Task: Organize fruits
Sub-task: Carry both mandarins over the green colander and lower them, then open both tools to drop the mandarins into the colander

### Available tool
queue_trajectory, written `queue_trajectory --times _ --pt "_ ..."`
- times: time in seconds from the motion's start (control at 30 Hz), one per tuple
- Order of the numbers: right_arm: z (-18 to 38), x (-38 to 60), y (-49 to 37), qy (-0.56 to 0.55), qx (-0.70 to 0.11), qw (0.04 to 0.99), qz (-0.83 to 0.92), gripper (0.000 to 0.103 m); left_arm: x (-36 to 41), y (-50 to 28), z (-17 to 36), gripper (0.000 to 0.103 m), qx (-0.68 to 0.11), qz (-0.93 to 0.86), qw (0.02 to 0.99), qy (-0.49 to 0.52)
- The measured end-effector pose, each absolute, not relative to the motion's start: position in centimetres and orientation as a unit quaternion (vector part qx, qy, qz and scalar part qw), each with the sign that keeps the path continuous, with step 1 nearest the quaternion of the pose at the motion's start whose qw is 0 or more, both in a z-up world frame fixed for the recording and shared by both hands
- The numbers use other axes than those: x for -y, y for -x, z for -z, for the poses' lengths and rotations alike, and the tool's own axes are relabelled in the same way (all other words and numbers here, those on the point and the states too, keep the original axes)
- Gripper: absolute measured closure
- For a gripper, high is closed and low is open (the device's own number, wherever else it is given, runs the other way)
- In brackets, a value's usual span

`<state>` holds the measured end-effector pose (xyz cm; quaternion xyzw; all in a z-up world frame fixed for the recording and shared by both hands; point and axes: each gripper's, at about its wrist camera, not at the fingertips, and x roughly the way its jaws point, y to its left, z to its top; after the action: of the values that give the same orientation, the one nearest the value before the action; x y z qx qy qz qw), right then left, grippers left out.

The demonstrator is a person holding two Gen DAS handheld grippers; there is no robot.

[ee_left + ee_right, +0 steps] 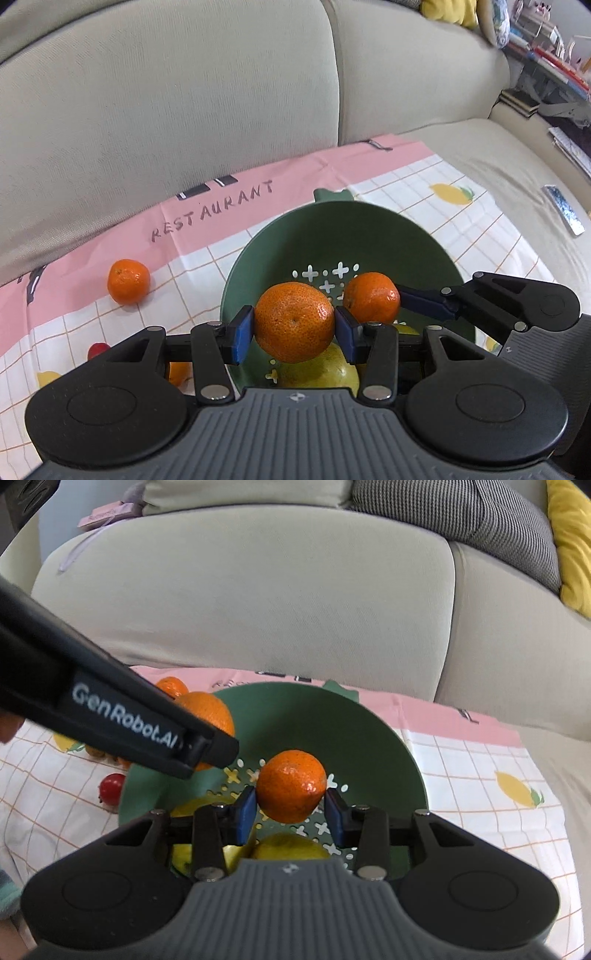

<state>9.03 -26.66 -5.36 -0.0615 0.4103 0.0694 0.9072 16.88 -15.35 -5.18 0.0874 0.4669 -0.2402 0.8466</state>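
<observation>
Left gripper (294,328) pinches a large orange mandarin (294,321) over the green perforated plastic bowl (388,236); right gripper (290,808) clamps a smaller orange mandarin (291,785) there too.

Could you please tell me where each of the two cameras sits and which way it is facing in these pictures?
Left wrist: on the left claw, looking forward and down over the green colander; its blue pads grip a large mandarin, and the right claw enters from the right.
Right wrist: on the right claw, looking down into the colander from the other side; its pads grip a smaller mandarin, and the left claw's black body crosses at left.
Shared: the colander, both held mandarins, the checked cloth, the beige sofa.
</observation>
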Motion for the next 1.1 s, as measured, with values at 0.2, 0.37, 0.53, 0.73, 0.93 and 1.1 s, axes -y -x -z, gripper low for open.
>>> queue_trajectory --times 0.2,0.37,0.53,0.73,0.93,1.1 --pt "6.5 26.4 -10.1 0.066 -0.429 0.898 -0.075 0.066 16.1 -17.6 6.3 0.05 -0.482 0.231 0.838 -0.104" --pt "7.0 27.4 -11.0 0.046 -0.444 0.892 -0.077 0.066 16.0 -18.3 7.3 0.05 -0.503 0.227 0.829 -0.096" --pt "7.3 28.2 -12.3 0.037 -0.453 0.887 -0.076 0.066 16.0 -18.3 7.8 0.05 -0.504 0.227 0.828 -0.094" --pt "7.4 28.8 -12.9 0.023 -0.458 0.886 -0.073 0.066 15.9 -18.4 7.8 0.05 -0.504 0.227 0.828 -0.092" --pt "7.8 29.3 -13.3 0.025 -0.457 0.886 -0.072 0.066 16.1 -18.3 7.7 0.047 -0.502 0.224 0.829 -0.101" --pt "8.2 28.7 -12.8 0.025 -0.454 0.888 -0.073 0.065 16.1 -18.0 7.4 0.042 -0.495 0.223 0.833 -0.11"
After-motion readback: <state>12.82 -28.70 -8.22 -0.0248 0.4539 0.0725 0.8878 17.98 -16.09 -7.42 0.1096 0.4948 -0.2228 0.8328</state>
